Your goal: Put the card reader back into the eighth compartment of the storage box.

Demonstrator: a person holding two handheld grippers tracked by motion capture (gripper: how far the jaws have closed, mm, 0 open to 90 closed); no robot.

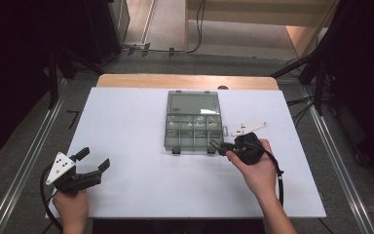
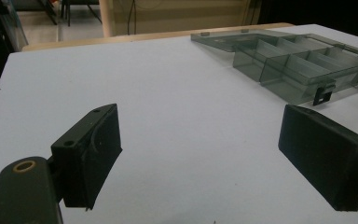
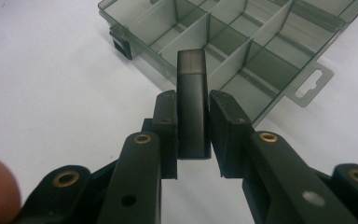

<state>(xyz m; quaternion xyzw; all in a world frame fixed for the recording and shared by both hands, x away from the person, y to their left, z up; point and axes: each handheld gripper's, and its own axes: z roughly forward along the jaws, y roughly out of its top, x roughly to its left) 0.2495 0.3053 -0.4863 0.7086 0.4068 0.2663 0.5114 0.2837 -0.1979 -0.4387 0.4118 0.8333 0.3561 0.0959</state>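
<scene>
From the high view, my left tongs (image 1: pixel 93 159) sit at about eight o'clock on the white counter (image 1: pixel 136 122), jaws spread wide with nothing between them, my left hand (image 1: pixel 70 207) gripping from below. My right tongs (image 1: pixel 216 145) sit at about four o'clock, tips just at the near right corner of the smoky clear organizer box (image 1: pixel 194 122), which lies open near the counter's centre toward twelve o'clock, its lid laid flat beyond the compartments. My right hand (image 1: pixel 255 170) wraps the tongs' body.

In the left gripper view, my left tongs (image 2: pixel 200 149) stand wide apart over bare counter (image 2: pixel 168 84). The organizer box (image 2: pixel 298 63) lies at about two o'clock, well apart from them, its two black latches on the near edge.

In the right gripper view, my right tongs (image 3: pixel 193 109) are closed narrow on a small dark rectangular block (image 3: pixel 192 100), held upright between the pads with its top end poking out past the tips. The organizer box (image 3: pixel 242 42) lies just beyond at twelve o'clock, dividers visible and the near compartments bare. Whether the block touches the box rim I cannot tell.
</scene>
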